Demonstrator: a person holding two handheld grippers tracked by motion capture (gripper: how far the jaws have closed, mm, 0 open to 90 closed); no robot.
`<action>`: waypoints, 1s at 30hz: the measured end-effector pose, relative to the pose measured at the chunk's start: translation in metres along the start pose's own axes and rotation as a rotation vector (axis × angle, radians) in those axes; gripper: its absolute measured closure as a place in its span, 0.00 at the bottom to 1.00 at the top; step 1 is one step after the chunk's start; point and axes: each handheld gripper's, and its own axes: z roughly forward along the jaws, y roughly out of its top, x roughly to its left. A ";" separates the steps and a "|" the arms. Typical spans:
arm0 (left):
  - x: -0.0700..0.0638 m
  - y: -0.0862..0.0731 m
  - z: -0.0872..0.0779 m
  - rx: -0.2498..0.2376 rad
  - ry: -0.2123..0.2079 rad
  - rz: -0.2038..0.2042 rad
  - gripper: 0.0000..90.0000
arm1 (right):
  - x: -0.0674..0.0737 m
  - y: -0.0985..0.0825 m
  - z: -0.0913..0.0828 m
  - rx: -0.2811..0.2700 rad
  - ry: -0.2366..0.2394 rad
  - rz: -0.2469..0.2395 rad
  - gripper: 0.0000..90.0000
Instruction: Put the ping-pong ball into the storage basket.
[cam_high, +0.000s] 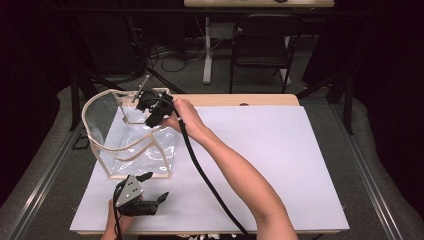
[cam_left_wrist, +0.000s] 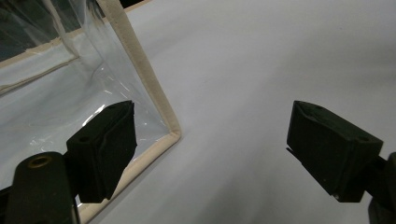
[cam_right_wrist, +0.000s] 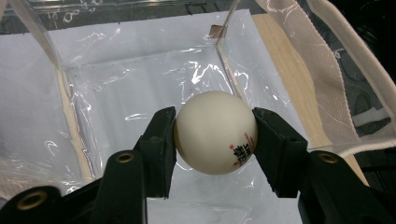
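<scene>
Both grippers black: left gripper (cam_high: 154, 190) carries a grey three-cornered plate with dark holes; right gripper (cam_high: 150, 111) trails a thick black cable toward 6 o'clock. Brass-ringed screw holes at jaw bases. Forearms unsleeved.

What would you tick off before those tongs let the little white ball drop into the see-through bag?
1. Ball gripped between both pads of the right tongs: ok.
2. Ball above the clear bag's open mouth: ok.
3. Bag bottom under the ball free of other things: ok.
4. Bag standing open and upright on the white sheet: ok.
5. Left tongs open, beside the bag's near corner, not pressing on it: ok.
6. Height of the ball above the bag's bottom: cannot tell.
</scene>
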 end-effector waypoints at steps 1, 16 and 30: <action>0.000 0.000 0.000 0.002 0.001 0.000 0.18 | 0.000 0.000 0.001 0.004 -0.001 -0.003 0.57; 0.000 0.000 0.000 0.002 -0.002 0.000 0.18 | -0.004 -0.002 0.005 0.022 0.008 0.019 0.55; 0.000 0.000 0.001 0.006 -0.004 0.004 0.18 | -0.018 -0.015 -0.016 -0.114 0.055 0.125 0.17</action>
